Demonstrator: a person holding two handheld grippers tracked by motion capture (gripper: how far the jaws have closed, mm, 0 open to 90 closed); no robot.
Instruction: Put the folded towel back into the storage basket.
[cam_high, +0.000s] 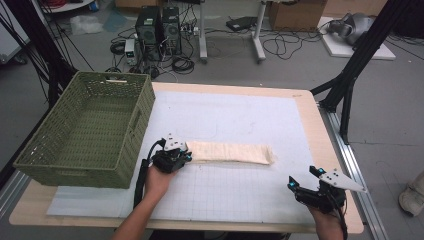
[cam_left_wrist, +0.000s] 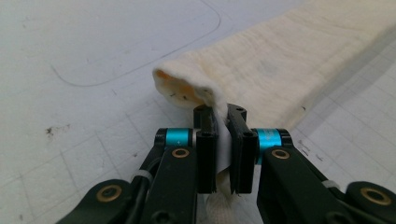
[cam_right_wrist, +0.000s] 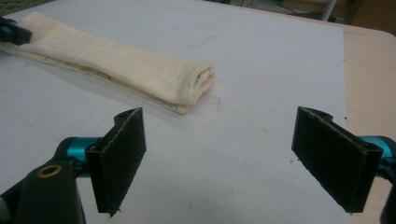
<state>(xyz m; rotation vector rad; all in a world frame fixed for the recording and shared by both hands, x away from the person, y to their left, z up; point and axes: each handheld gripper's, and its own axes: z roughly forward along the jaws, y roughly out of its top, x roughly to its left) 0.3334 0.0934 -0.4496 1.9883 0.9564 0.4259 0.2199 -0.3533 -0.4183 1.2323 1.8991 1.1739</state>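
Left claw (cam_left_wrist: 223, 135) hiding pinched cloth (cam_left_wrist: 280, 65) edge

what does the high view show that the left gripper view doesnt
The high view alone takes in the green woven basket at the table's left, the right gripper with its fingers wide apart near the front right corner, and the computers and cables on the floor beyond. The left gripper view alone gives the close detail: the fingers pinched on a lifted fold at the cloth's end. Both show the long folded cream cloth on the white gridded mat, with the left gripper at its end.
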